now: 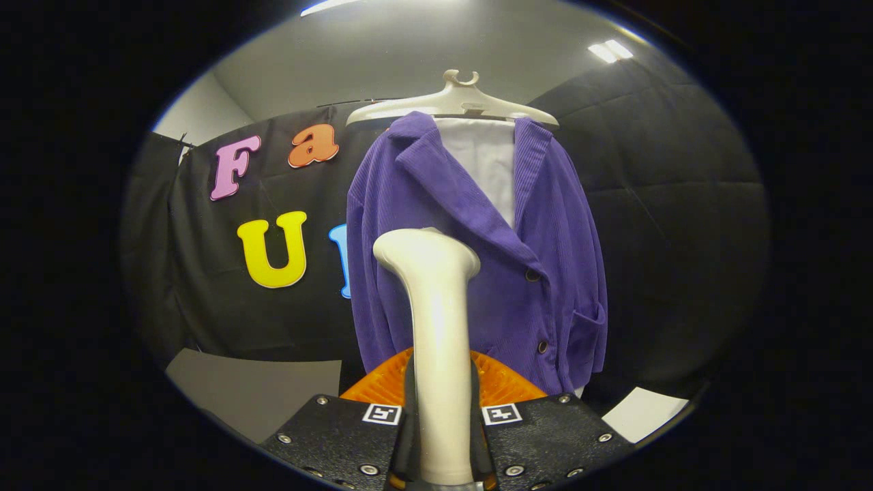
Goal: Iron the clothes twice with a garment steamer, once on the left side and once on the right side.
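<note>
Gripper (443, 436) clenched on steamer (436, 341) handle; nozzle face turned away, hidden. Purple jacket (477, 259) on hanger (453, 102) beyond; hem partly blocked.

Upright white garment steamer (436, 327) before hanging purple corduroy jacket (545, 239).

The gripper (447, 436) has both fingers (341, 436) clamped on the cream steamer (436, 327) handle, upright between them at lower centre. Beyond it, mid-frame, a purple jacket (470, 252) hangs on a pale hanger (453, 102).
</note>
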Available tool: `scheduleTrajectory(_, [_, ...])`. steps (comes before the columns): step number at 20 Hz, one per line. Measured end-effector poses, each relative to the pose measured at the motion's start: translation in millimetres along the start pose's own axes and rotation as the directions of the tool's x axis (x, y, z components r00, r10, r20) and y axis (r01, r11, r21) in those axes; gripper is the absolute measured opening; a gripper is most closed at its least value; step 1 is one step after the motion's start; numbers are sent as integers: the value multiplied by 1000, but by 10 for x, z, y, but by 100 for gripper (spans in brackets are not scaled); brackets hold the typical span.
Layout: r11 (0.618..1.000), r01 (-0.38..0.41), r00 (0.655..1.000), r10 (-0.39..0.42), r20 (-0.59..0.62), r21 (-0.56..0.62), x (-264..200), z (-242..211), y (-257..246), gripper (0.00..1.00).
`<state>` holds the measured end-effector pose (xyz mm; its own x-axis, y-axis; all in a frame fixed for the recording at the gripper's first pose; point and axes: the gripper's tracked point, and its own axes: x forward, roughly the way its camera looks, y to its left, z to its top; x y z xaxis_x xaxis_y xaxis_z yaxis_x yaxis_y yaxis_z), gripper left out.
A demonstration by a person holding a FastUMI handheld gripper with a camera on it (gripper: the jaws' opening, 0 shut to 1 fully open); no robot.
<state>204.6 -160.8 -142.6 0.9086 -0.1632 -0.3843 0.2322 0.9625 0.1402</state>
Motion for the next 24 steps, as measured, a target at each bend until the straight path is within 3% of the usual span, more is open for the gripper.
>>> scheduleTrajectory(12, [994, 12, 993, -24, -116, -105, -18, -807, -101, 29])
scheduleTrajectory(24, [985, 85, 969, -117, -219, -150, -121, -1634, -206, 29])
